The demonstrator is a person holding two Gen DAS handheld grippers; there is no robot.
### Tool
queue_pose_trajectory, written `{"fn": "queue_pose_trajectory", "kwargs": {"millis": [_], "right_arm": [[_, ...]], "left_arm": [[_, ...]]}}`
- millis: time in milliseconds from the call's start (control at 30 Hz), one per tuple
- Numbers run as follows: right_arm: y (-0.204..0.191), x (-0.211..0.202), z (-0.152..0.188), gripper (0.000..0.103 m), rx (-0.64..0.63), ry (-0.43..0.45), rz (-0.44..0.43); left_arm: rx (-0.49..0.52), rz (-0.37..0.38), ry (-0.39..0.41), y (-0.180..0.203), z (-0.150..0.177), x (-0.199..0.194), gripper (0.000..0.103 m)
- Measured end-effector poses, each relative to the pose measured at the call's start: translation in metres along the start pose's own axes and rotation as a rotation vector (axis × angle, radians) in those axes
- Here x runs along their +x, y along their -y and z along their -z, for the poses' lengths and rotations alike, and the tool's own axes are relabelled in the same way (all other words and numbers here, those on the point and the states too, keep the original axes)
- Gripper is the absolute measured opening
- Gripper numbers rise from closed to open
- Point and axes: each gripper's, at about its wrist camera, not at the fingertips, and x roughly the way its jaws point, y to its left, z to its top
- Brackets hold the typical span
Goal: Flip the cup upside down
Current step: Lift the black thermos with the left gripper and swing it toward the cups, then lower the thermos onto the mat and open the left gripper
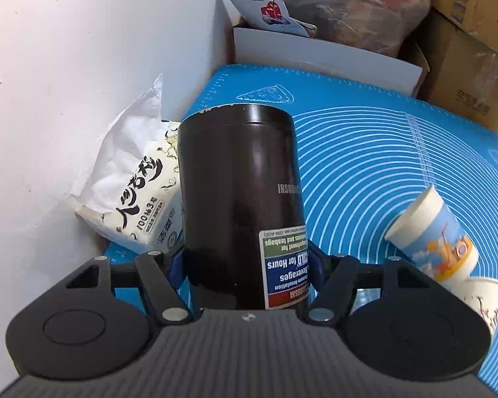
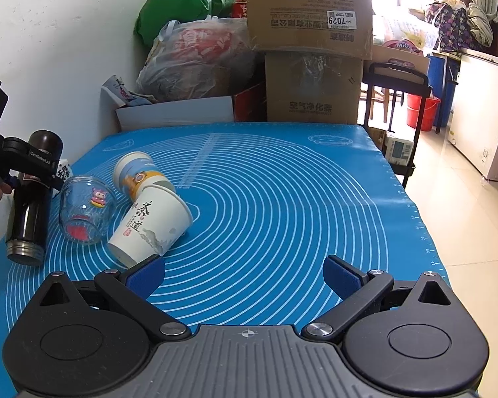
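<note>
Left gripper [image 1: 249, 258] has the flask [image 1: 239, 199] clamped, right gripper [image 2: 244, 277] just sitting wide open over the mat [image 2: 282, 199].

From my right cam the flask [image 2: 30, 199] is at the mat's left edge, inverted, steel mouth end down, and I can't tell if it's touching down. Pretty crowded there: a glass jar [image 2: 83, 212] lying right beside it, then two paper cups [image 2: 149, 229] tipped over against each other. Tissue pack [image 1: 132, 199] is jammed between flask and wall, boxes [image 2: 312, 49] and bags piled behind.
</note>
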Motion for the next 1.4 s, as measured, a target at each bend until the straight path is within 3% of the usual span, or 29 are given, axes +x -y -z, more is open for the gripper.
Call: {"fn": "queue_pose_trajectory", "kwargs": {"millis": [300, 733, 1067, 1400], "right_arm": [[-0.006, -0.016, -0.004, 0.103, -0.002, 0.028, -0.019], [-0.006, -0.055, -0.002, 0.103, -0.002, 0.068, -0.04], [0.004, -0.076, 0.015, 0.103, -0.007, 0.043, -0.05], [0.024, -0.075, 0.033, 0.103, 0.026, -0.006, -0.029]], "left_arm": [[0.041, 0.009, 0.021, -0.007, 0.017, -0.039, 0.068], [0.147, 0.085, -0.038, 0.003, 0.058, -0.094, 0.068], [0.303, 0.209, -0.16, 0.048, 0.117, -0.116, 0.068], [0.406, 0.267, -0.242, 0.116, 0.132, -0.091, 0.068]]}}
